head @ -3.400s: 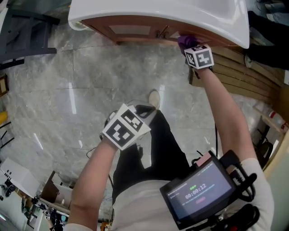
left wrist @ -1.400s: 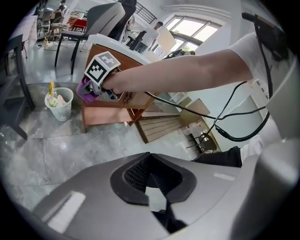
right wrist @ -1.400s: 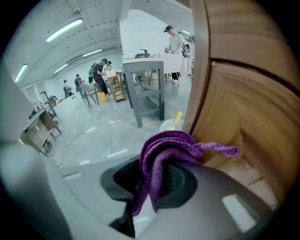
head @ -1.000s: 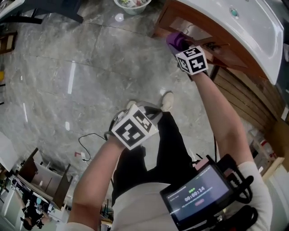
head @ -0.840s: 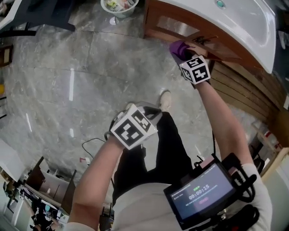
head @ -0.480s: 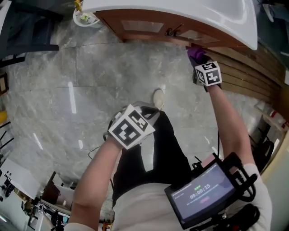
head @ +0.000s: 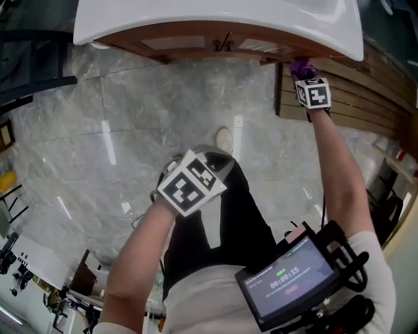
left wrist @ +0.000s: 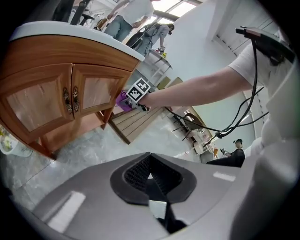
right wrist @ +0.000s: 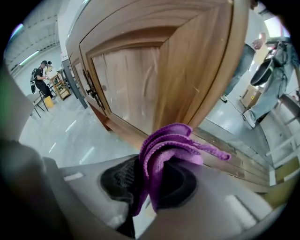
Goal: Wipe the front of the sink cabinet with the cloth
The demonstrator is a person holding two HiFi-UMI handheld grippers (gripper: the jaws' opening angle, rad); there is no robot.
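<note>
Cloth (right wrist: 171,145): purple, soft woven pile, stitched edge.
Sink cabinet (right wrist: 154,70): varnished wood, visible grain, smooth, low sheen.
Sink (head: 215,16): white, glossy.
Floor (head: 130,143): grey marbled stone, polished, reflective.
Door handles (left wrist: 75,98): dark metal.

Count: 1 sink cabinet (head: 196,40) with 2 doors (left wrist: 36,101) and 2 handles (left wrist: 66,100). 1 purple cloth (right wrist: 169,143) at its corner. 1 left gripper (left wrist: 150,174), 1 right gripper (right wrist: 148,183). 1 slatted wooden panel (left wrist: 133,121) beside the cabinet, 1 bowl (left wrist: 5,143) at its other end.

Indoor hall — sink cabinet (head: 189,44), stone floor (head: 130,143), bystanders (right wrist: 40,75).
</note>
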